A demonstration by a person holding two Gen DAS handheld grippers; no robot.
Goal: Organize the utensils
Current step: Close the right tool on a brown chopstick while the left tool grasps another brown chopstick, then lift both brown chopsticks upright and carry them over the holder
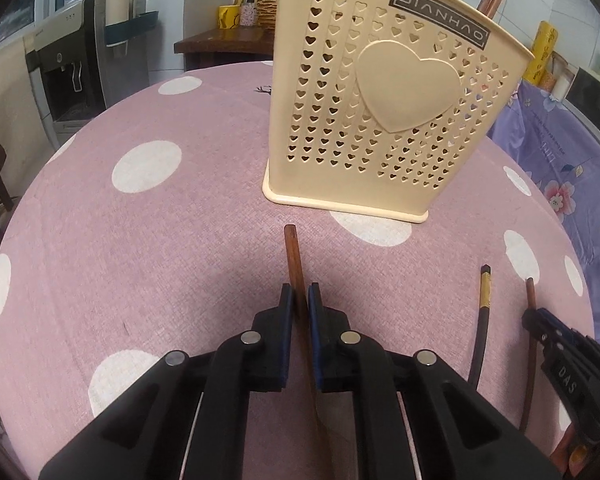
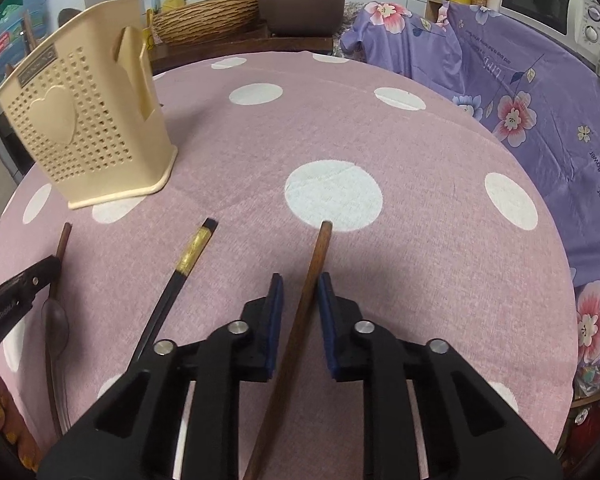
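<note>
A cream utensil holder with heart holes stands on the pink dotted table; two brown sticks stand in it. It also shows in the right wrist view. My left gripper is low over the table with its jaws close around a brown wooden spoon handle; contact is unclear. My right gripper is open, its jaws on either side of a brown chopstick lying on the table. A black chopstick with a gold band lies between the two grippers, also visible in the left wrist view.
The round table has a pink cloth with white dots. A purple floral cloth covers furniture at the right. A wooden shelf with a basket and cooker stands behind. A water dispenser is far left.
</note>
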